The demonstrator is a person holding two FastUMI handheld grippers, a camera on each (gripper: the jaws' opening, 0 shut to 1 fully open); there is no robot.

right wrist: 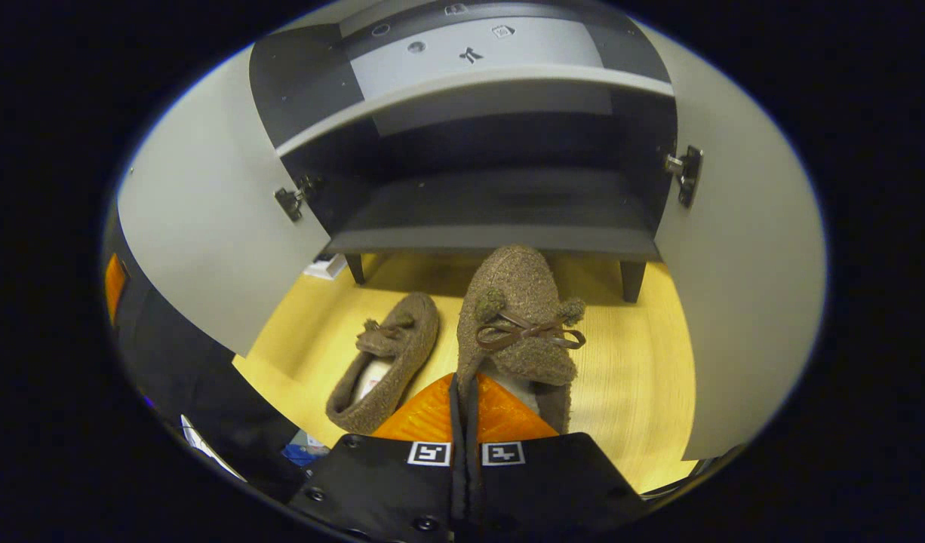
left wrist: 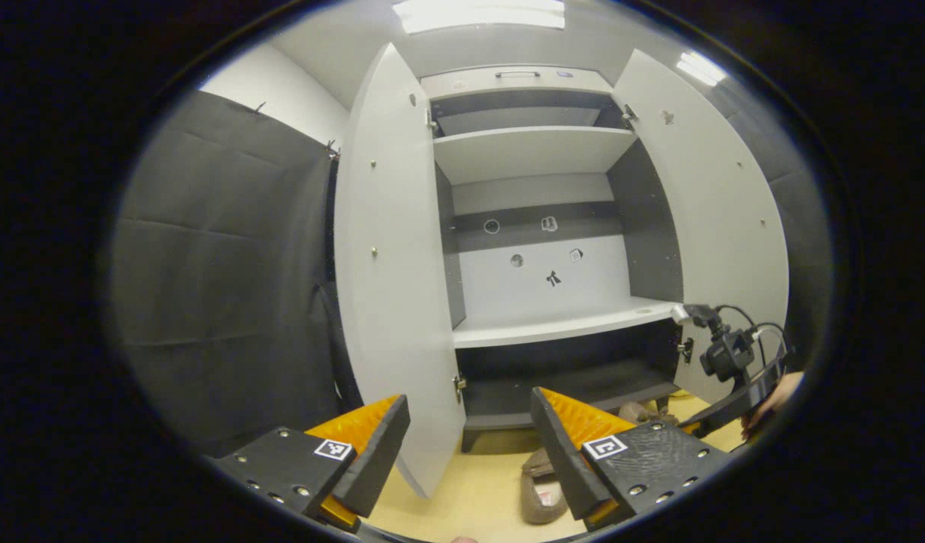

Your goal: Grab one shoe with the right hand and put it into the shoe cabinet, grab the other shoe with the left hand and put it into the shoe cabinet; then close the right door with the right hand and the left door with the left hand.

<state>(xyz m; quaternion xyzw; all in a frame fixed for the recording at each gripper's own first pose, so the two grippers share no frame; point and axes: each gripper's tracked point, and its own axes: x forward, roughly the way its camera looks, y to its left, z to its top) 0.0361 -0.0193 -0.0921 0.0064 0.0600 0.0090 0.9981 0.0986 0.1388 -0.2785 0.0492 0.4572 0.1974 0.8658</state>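
Presently we find the right gripper [right wrist: 462,411] clamped on the collar edge of a brown fuzzy slipper [right wrist: 517,317], toe raised toward the shoe cabinet's bottom shelf [right wrist: 493,204]. We judge it light, soft and floppy; the rim is the soundest hold. The second slipper [right wrist: 387,362] lies on the floor. The left gripper [left wrist: 470,434] hangs with fingers apart, doors open

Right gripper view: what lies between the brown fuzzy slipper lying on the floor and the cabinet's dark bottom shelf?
Only bare yellow wood-look floor lies between the brown fuzzy slipper on the floor and the dark bottom shelf, as the right gripper view shows.
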